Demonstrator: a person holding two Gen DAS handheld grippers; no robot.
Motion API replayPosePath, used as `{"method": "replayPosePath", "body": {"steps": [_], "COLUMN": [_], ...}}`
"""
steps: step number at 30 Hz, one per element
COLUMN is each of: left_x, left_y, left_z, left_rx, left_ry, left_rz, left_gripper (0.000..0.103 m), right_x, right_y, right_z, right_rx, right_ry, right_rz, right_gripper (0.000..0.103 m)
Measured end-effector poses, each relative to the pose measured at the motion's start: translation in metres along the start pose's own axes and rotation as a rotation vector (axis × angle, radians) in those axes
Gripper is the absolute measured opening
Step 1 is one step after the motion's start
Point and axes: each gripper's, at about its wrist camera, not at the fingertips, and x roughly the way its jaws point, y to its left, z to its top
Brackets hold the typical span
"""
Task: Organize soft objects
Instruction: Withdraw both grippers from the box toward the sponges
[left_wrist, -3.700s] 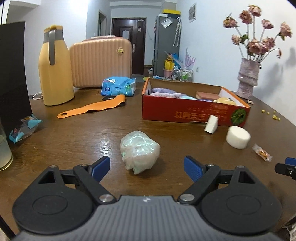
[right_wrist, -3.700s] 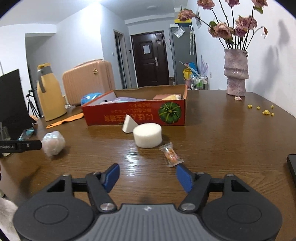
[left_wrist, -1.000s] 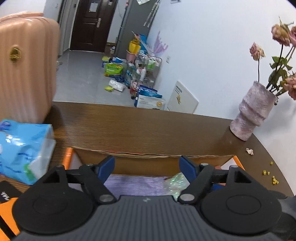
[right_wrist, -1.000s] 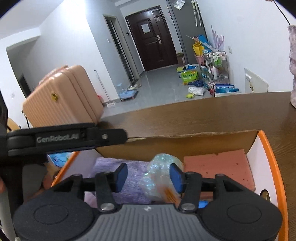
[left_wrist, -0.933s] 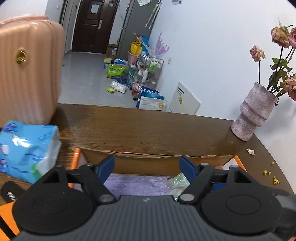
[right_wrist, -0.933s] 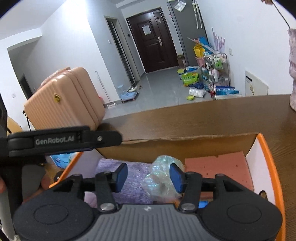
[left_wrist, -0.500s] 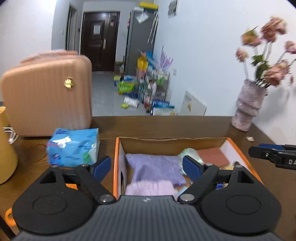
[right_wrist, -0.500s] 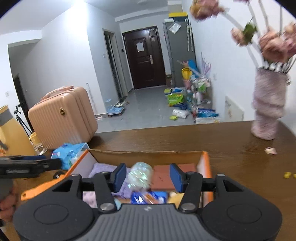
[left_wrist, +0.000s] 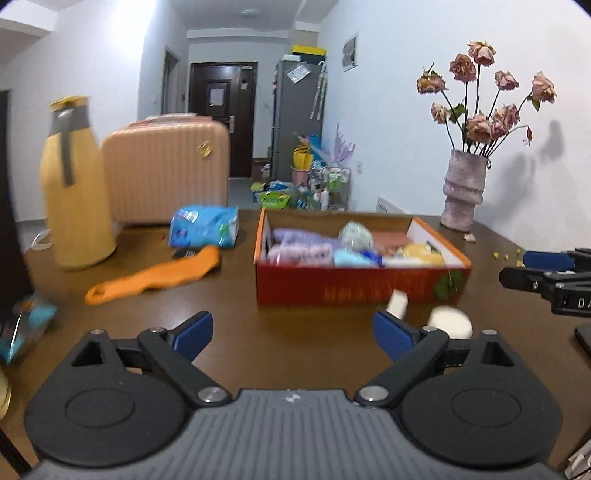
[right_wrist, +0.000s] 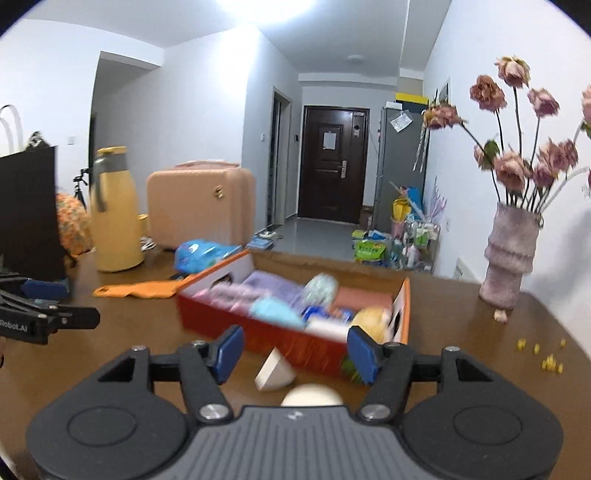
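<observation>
A red cardboard box (left_wrist: 354, 288) (right_wrist: 258, 325) on the brown table holds purple cloths (left_wrist: 299, 242), a pearly plastic ball (left_wrist: 355, 234) (right_wrist: 322, 287), a pink sponge and other soft items. In front of the box lie a white wedge sponge (left_wrist: 397, 302) (right_wrist: 273, 371) and a round white sponge (left_wrist: 451, 320) (right_wrist: 312, 395). My left gripper (left_wrist: 293, 334) is back from the box, its jaws opening with nothing between them. My right gripper (right_wrist: 295, 349) also hangs in front of the box, jaws opening and empty. Each gripper's tip shows at the edge of the other's view.
An orange strap (left_wrist: 155, 277), a blue tissue pack (left_wrist: 203, 226), a yellow jug (left_wrist: 74, 184) and a pink suitcase (left_wrist: 166, 171) stand left of the box. A vase of dried flowers (left_wrist: 463, 192) is at the right. Yellow crumbs (right_wrist: 546, 354) dot the table.
Both grippers have pulled back from over the box toward the table's near side. The pearly ball and a small packet were left in the box, and both pairs of jaws stand wider.
</observation>
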Motion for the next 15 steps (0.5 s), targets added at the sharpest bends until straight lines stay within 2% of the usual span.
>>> {"method": "replayPosePath", "body": {"steps": [4, 7, 15], "left_x": [-0.024, -0.031, -0.029], "left_y": [-0.01, -0.016, -0.022], "left_z": [-0.036, -0.05, -0.054], "left_rx": [0.002, 0.019, 0.035], "left_ry": [0.048, 0.072, 0.078], "left_rz": [-0.003, -0.007, -0.009], "left_gripper": [0.095, 0.095, 0.095], "right_x": [-0.026, -0.04, -0.048], "right_y": [0.015, 0.018, 0.027], "right_z": [-0.036, -0.06, -0.089], "right_rx": [0.035, 0.102, 0.12], "right_ry": [0.021, 0.042, 0.079], "right_rz": [-0.003, -0.001, -0.025], "right_gripper": [0.064, 0.064, 0.064]}}
